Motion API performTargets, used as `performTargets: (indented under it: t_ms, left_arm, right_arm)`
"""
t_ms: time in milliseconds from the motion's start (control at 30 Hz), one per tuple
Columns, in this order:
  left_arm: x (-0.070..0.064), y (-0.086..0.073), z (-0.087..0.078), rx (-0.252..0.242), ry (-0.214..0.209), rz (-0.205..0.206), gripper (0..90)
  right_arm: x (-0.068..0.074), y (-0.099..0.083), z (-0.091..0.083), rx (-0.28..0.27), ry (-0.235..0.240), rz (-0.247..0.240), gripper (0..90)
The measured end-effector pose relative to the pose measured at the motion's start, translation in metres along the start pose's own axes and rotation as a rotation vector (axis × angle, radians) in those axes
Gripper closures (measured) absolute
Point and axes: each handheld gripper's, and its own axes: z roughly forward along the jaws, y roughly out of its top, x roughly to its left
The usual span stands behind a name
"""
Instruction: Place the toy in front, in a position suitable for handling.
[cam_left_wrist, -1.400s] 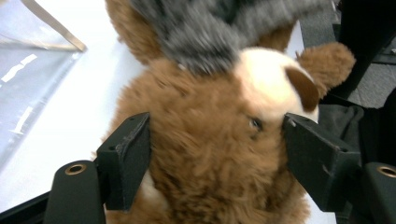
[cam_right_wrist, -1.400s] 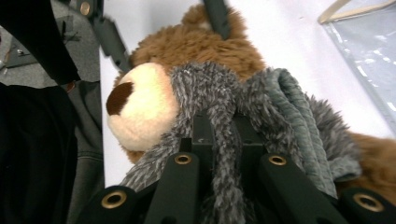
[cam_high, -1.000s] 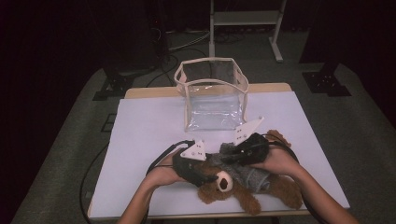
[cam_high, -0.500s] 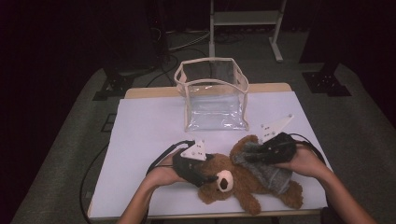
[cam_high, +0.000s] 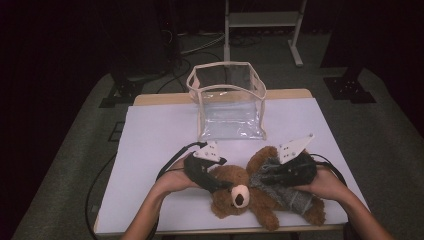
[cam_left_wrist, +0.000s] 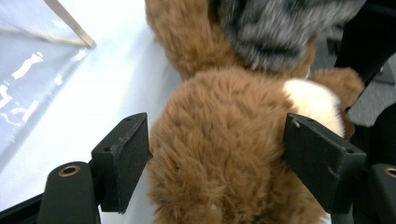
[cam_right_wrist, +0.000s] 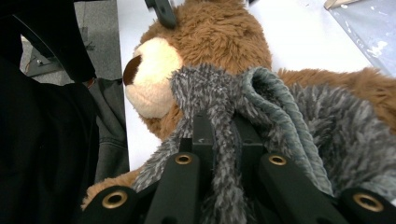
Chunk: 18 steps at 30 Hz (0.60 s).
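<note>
A brown teddy bear (cam_high: 227, 179) lies on its back near the front edge of the white table (cam_high: 155, 145). A grey fuzzy garment (cam_high: 295, 197) covers its body. My left gripper (cam_high: 220, 185) has its jaws on either side of the bear's head (cam_left_wrist: 219, 116), with the fur pressed against both pads. My right gripper (cam_high: 265, 177) is shut on a fold of the grey garment (cam_right_wrist: 327, 135) beside the bear's muzzle (cam_right_wrist: 154, 79). In the right gripper view that fold runs down between the jaws of my right gripper (cam_right_wrist: 219, 135).
A clear plastic bag (cam_high: 227, 107) with beige trim stands open at the back middle of the table. Black cables loop from both grippers across the front of the table. A metal stand (cam_high: 260, 20) is on the floor behind.
My right gripper has moved right, from above the bear's chest towards the table's right side, drawing the grey garment with it. The left gripper has stayed at the bear's head.
</note>
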Motion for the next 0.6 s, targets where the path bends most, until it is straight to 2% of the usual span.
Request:
performTargets:
  t_ms: [33,67,133,200,233,300,367,467,500,600]
  left_arm:
    - [0.000,0.000,0.000,0.000,0.000,0.000,26.7]
    - [-0.001,-0.002,0.003,-0.003,-0.024,0.004,27.5]
    - [-0.001,-0.002,0.003,-0.004,-0.025,0.002,27.6]
    - [-0.002,-0.002,0.003,0.003,-0.040,-0.002,27.8]
    - [-0.003,-0.002,0.003,0.004,-0.043,-0.002,27.8]
    - [-0.003,-0.002,0.003,0.003,-0.043,-0.003,27.7]
    - [-0.002,-0.003,0.002,-0.004,-0.043,-0.010,27.5]
    - [-0.002,-0.004,0.002,-0.007,-0.043,-0.031,19.9]
    - [-0.002,-0.005,0.001,-0.003,-0.048,-0.044,19.9]
    - [-0.003,-0.006,0.004,-0.011,-0.079,-0.076,14.7]
  right_arm:
    - [0.000,0.000,-0.002,0.000,-0.004,-0.005,81.7]
    - [0.000,0.001,-0.005,-0.006,-0.012,-0.002,81.6]
    - [-0.002,0.002,-0.009,-0.014,-0.023,-0.006,81.6]
    - [-0.009,0.003,-0.022,-0.035,-0.081,0.001,81.6]
    - [-0.013,0.002,-0.026,-0.047,-0.095,0.020,81.6]
    - [-0.020,-0.002,-0.027,-0.057,-0.093,0.064,81.6]
    - [-0.021,-0.008,-0.019,-0.052,-0.071,0.079,81.7]
    - [-0.017,-0.010,-0.013,-0.053,-0.052,0.081,81.7]
    - [-0.015,-0.011,-0.011,-0.054,-0.044,0.077,81.8]
    - [-0.006,-0.014,-0.011,-0.051,-0.045,0.062,81.8]
